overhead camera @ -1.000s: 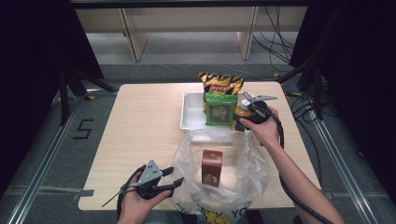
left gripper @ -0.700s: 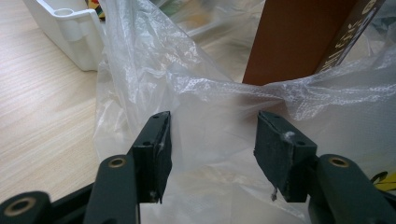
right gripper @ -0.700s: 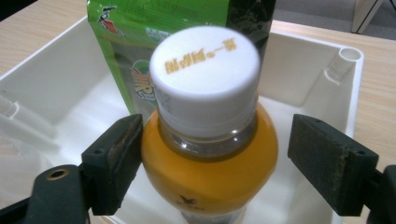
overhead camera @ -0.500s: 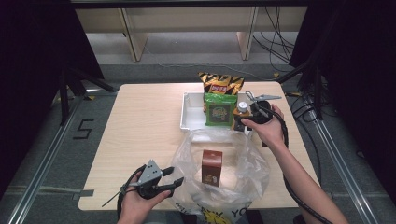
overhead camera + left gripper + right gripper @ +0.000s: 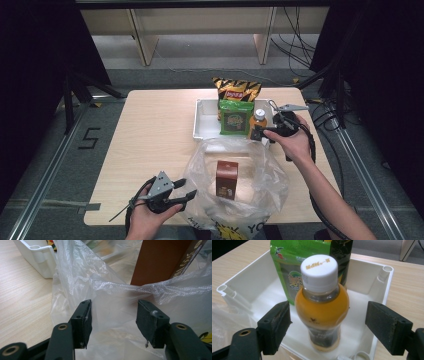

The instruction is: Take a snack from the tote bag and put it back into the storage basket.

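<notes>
Now we have the right gripper (image 5: 267, 131) brought up around the orange drink bottle (image 5: 322, 305), which stands upright at the near right corner of the white tray (image 5: 202, 125), just in front of the green snack bag (image 5: 235, 118). Its jaws stand spread, one on each side of the bottle's belly; the left pad looks close to touching, the right one stands clear. We judge the bottle full, so fairly heavy for its size, stiff enough to take a firm squeeze, but smooth and rounded, so it could slip. We would take hold around the wide middle, below the white cap (image 5: 319, 269), not at the neck.

The left gripper (image 5: 184, 190) sits at the edge of the clear plastic bag (image 5: 260, 165), jaws spread with thin film between them but not pinched; the brown carton (image 5: 226, 178) stands inside.

Against a second ago, the right hand has drawn in from the tray's right side and nearer to us, and the bottle now sits between its jaws; the left hand has kept still
</notes>
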A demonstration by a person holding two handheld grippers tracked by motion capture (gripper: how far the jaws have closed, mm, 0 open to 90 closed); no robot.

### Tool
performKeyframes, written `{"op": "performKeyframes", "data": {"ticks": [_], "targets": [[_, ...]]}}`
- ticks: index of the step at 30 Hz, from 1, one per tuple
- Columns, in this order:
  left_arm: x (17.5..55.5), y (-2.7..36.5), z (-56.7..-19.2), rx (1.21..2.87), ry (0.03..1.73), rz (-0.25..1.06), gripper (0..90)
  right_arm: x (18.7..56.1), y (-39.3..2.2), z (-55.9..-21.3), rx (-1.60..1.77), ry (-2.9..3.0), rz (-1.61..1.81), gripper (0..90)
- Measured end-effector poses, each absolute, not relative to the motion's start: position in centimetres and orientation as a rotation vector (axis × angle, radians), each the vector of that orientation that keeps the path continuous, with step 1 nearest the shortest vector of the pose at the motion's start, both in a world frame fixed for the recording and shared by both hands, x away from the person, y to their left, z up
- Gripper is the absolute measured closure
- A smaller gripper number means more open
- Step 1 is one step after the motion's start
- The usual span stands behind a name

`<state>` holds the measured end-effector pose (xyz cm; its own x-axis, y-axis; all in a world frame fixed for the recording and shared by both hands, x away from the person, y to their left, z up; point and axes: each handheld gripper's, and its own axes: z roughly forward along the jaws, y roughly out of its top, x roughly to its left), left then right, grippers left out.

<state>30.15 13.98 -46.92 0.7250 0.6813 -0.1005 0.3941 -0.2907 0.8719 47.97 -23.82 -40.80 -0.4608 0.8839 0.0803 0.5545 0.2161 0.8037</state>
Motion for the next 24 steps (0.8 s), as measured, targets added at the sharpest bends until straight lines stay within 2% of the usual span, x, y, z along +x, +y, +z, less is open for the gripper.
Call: {"op": "performKeyframes", "data": {"ticks": [13,24], "targets": [[30.1,13.9,-46.9,1.905,0.849,0.347,45.9,46.0,-24.5,-40.7,1.368,2.065,1.147,26.0],[30.1,13.9,-46.8,1.91,0.823,0.357,45.9,43.7,-24.7,-39.3,1.256,2.083,1.223,28.4]]}}
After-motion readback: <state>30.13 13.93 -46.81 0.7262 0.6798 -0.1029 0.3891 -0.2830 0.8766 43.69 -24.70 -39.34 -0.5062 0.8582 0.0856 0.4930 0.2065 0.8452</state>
